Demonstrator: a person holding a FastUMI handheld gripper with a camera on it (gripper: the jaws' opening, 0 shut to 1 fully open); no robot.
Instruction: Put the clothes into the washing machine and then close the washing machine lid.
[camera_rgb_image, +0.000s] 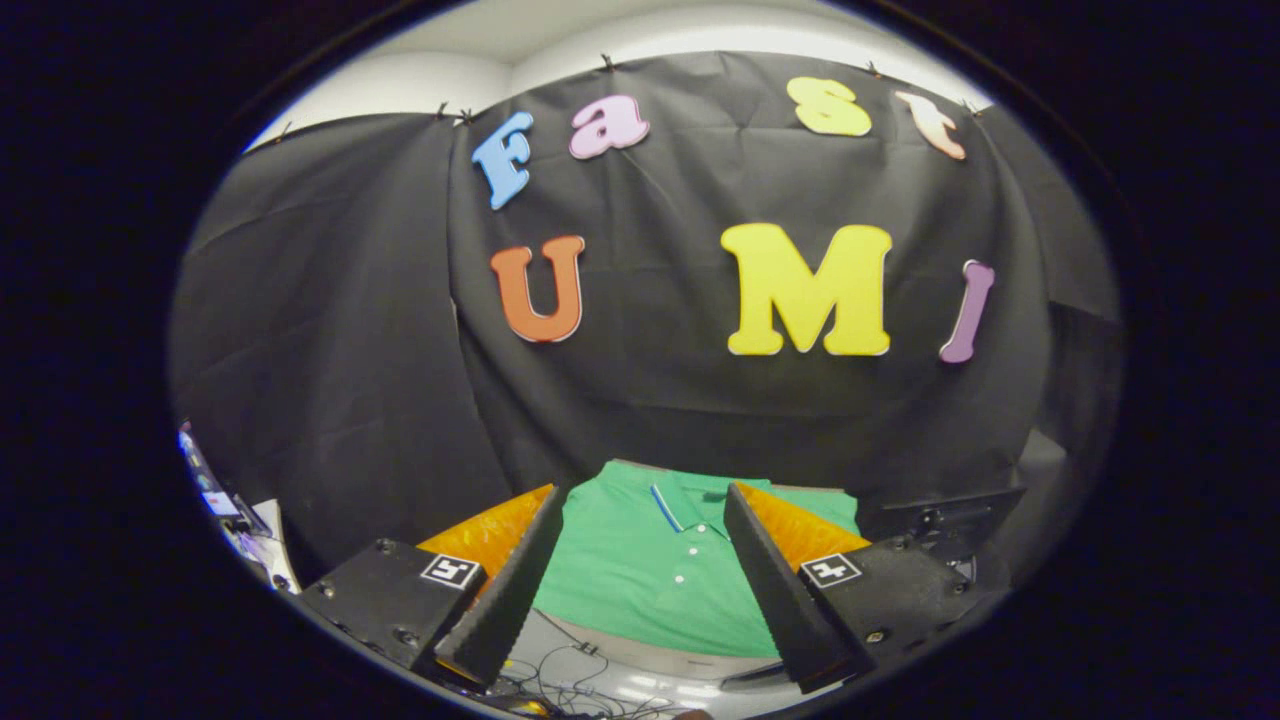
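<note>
Between the gripper's (640, 575) fingers, a green polo shirt (650, 575).
Fingers are spread wide, not touching anything. Shirt lies flat just ahead of them on a pale surface (690, 668), collar toward the black booth wall (330, 350), white buttons showing. No brand I can read on it. Loose cables (575, 685) sit below the fingers.

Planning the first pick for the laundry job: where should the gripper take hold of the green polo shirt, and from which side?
The green polo shirt lies flat, folded, collar away from the open gripper. Probably best: come down from above and pinch a fold of fabric near the buttoned placket, since flat cloth offers no edge to slide under; the fingers already straddle it.
</note>
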